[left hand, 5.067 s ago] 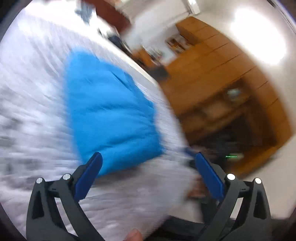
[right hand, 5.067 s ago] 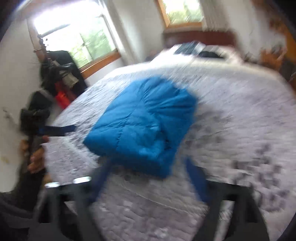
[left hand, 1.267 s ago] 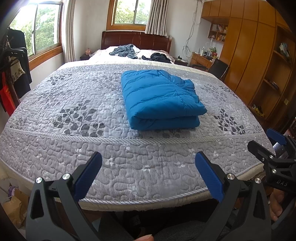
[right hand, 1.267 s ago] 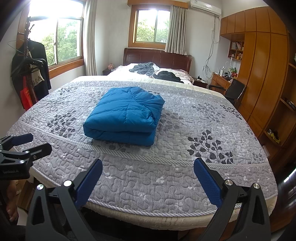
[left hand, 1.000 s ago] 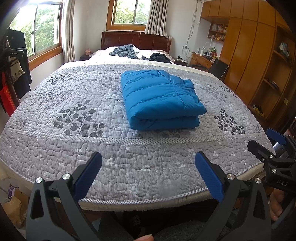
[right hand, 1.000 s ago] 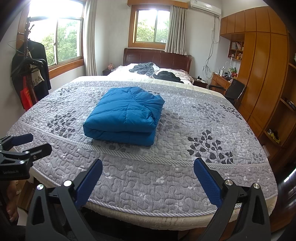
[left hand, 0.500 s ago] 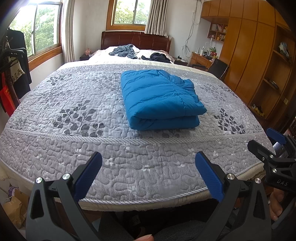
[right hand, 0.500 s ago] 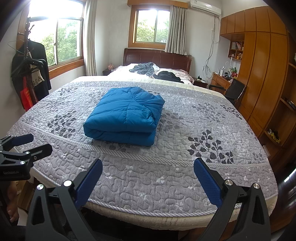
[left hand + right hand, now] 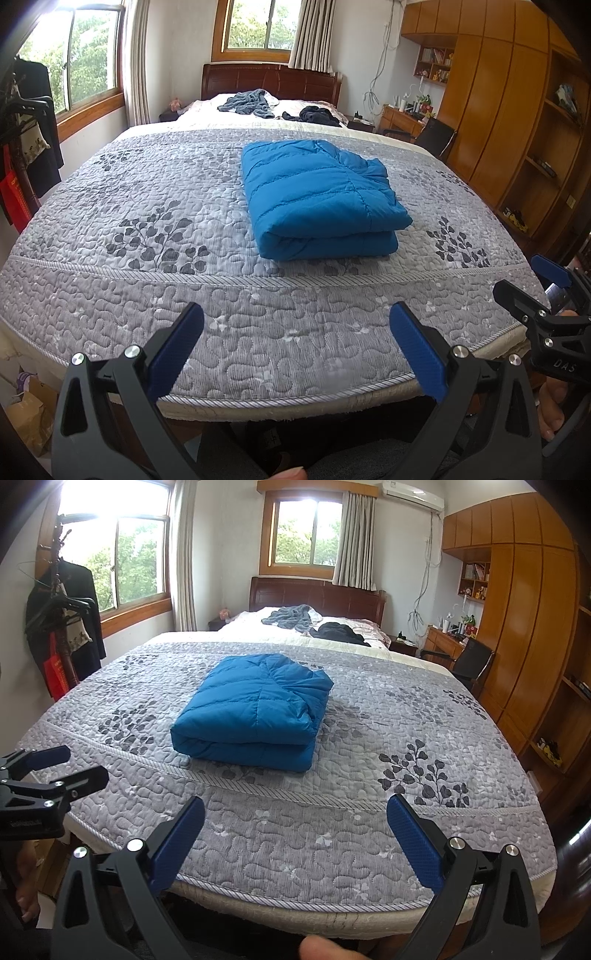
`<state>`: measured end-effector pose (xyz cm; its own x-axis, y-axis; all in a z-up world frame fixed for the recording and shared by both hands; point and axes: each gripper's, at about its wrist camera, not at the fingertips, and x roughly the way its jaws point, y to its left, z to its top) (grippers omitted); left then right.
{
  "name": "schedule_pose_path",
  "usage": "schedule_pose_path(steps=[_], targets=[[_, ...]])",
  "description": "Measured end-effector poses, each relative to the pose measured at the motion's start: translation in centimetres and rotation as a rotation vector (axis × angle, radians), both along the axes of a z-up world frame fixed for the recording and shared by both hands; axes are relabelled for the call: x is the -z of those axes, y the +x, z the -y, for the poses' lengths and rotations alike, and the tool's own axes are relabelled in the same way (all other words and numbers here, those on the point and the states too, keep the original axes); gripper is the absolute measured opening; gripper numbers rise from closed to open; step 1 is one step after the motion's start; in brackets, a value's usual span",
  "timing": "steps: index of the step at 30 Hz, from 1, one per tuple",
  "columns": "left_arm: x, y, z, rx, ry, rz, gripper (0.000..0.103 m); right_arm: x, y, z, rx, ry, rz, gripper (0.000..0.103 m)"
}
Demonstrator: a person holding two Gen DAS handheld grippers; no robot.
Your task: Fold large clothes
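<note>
Both hand-held grippers, left [image 9: 295, 347] and right [image 9: 295, 829], are hanging wide open and empty off the foot of the bed [image 9: 258, 350], well apart from the blue padded jacket [image 9: 317, 199], which is lying folded mid-quilt, so folding looks finished.

Folded jacket [image 9: 317, 199] mid-bed on quilt [image 9: 155, 280], loose clothes [image 9: 245, 103] behind near headboard [image 9: 269, 79]

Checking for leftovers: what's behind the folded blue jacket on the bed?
Behind the blue puffer jacket: grey crumpled garment and a black one by the headboard. Whatever lies beneath the jacket is hidden.
</note>
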<state>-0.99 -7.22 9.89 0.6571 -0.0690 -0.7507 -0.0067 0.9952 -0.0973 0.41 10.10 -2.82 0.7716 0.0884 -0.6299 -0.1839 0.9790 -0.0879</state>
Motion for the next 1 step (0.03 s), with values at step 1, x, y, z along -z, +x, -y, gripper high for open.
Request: schedule_pose_path(steps=[1], targets=[[0.00, 0.00, -0.01, 0.000, 0.000, 0.000, 0.100, 0.01, -0.01, -0.05, 0.001, 0.002, -0.001, 0.099]])
